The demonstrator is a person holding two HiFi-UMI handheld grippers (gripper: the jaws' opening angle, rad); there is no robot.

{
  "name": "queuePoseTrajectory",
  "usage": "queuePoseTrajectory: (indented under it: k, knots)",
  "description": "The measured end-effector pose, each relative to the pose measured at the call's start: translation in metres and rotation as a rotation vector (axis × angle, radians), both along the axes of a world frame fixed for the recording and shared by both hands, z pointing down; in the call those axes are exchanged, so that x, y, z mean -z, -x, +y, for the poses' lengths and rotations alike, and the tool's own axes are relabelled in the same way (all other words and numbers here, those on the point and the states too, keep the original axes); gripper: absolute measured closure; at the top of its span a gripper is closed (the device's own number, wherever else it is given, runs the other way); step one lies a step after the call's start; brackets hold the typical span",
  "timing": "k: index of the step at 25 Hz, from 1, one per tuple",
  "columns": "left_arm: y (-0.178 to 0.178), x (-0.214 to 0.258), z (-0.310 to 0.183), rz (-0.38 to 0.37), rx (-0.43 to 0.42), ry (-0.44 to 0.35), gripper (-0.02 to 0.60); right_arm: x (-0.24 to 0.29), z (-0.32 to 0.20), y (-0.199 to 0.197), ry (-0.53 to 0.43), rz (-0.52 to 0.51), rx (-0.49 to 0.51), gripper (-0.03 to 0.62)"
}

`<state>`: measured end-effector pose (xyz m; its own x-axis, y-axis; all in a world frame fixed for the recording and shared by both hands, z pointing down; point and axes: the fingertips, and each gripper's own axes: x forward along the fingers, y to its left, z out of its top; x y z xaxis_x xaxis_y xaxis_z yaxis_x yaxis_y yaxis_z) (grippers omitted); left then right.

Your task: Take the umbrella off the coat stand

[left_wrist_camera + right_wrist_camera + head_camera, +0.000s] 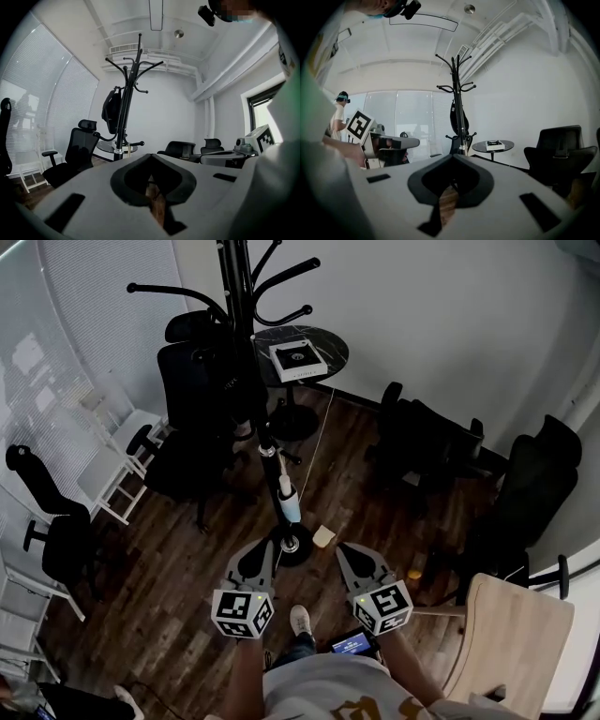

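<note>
The black coat stand [246, 296] rises at the far middle of the room, and its round base [292, 543] rests on the wood floor just beyond my grippers. A dark folded umbrella [112, 110] hangs along the pole below the hooks; it also shows as a slim black bundle [457, 117]. From above, a white and pale-blue piece [287, 495] sits low against the pole. My left gripper [267, 546] and right gripper [345, 549] are held side by side in front of the stand, apart from it. Both are shut with nothing between the jaws.
A round black table [328, 341] with a white box [298, 360] stands behind the stand. Black office chairs [202, 390] [422, 442] flank it. White folding chairs [117, 451] line the left window. A wooden tabletop [514, 634] is at my right.
</note>
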<state>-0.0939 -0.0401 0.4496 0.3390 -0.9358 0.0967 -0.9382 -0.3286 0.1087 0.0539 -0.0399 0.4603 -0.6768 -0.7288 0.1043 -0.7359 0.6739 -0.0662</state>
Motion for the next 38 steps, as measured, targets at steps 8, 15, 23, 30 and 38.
queuePoseTrajectory:
  k: [8, 15, 23, 30, 38]
  knots:
    - [0.021, 0.001, -0.077, 0.008, -0.019, -0.01, 0.56, -0.001, -0.072, 0.026, 0.005, 0.009, -0.013, 0.582]
    - [0.032, -0.01, -0.126, -0.01, -0.065, -0.001, 0.56, -0.017, -0.125, 0.048, 0.03, 0.003, -0.043, 0.582]
    - [0.036, -0.03, -0.149, -0.029, -0.104, 0.029, 0.56, -0.029, -0.154, 0.055, 0.039, 0.009, -0.053, 0.582]
    - [0.033, -0.047, -0.168, -0.042, -0.133, 0.052, 0.56, -0.035, -0.173, 0.064, 0.054, 0.004, -0.048, 0.582]
    - [0.033, -0.065, -0.191, -0.038, -0.137, 0.089, 0.56, -0.048, -0.191, 0.069, 0.079, 0.023, -0.036, 0.582]
